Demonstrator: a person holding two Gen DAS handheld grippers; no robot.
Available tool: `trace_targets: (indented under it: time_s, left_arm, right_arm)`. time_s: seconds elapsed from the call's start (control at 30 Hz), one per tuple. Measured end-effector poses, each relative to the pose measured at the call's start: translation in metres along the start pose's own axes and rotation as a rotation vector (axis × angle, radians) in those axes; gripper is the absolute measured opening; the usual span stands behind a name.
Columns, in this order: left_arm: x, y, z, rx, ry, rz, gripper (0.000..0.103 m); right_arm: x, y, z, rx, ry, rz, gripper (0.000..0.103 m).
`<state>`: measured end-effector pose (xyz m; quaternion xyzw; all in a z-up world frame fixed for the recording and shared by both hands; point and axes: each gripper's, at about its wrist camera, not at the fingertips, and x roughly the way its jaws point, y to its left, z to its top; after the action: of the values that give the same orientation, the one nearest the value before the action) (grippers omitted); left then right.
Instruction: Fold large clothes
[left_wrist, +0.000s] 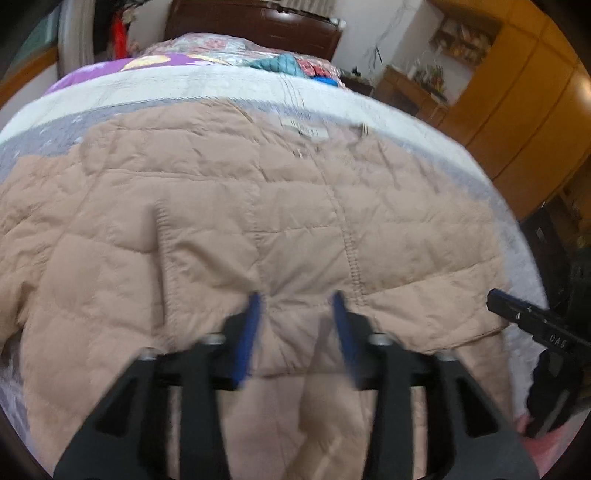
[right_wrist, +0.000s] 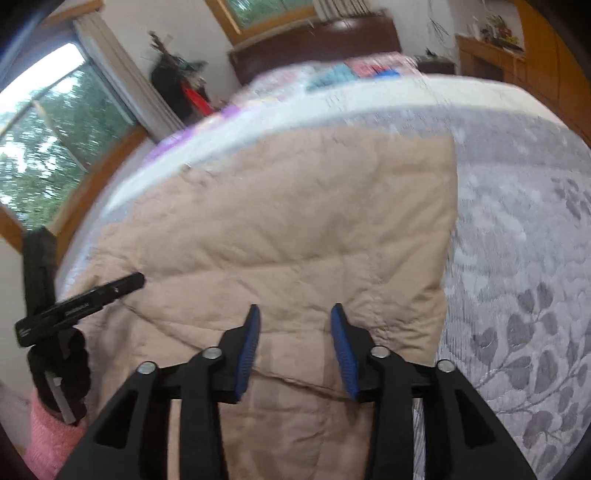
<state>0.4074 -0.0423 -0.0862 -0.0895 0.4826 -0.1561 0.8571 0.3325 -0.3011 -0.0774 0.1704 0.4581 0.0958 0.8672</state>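
A beige quilted jacket (left_wrist: 258, 206) lies spread on a bed (right_wrist: 517, 229). The left gripper (left_wrist: 295, 306) and right gripper (right_wrist: 293, 317) hover over its near hem, fingers spread, pinching nothing. Folding seems barely begun; next, probably grip an edge to fold over

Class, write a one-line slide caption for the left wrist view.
Open left gripper poised over a beige quilted jacket spread on the bed.

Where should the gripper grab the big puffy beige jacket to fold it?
Probably at the hem nearest the left gripper, coming in low from the near side. The jacket lies flat on the bed, collar far away, so the near edge is the thinnest, easiest part to pinch.
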Motion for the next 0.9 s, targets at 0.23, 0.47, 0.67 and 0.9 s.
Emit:
trace_targets:
  time_s: [0.23,0.47,0.67,0.9]
  left_arm:
    - [-0.089,0.077,-0.016,-0.095,-0.125,0.099,0.065]
    - [-0.175,0.246,-0.071,-0.450,-0.181,0.322,0.065]
    - [-0.216,0.371,-0.118,-0.798,-0.226,0.374,0.063]
    - [-0.212,0.416,-0.116,-0.890,-0.323,0.263,0.061]
  right_arm:
    - [-0.035,-0.007,0.001,0.002,-0.043,-0.027,0.052]
    - [-0.020,-0.006,0.002,0.020,0.001,-0.076,0.052]
    - [-0.008,-0.002,-0.002,0.016,0.030,-0.084,0.052]
    - [0.000,-0.005,-0.005,0.014,0.041,-0.098,0.052]
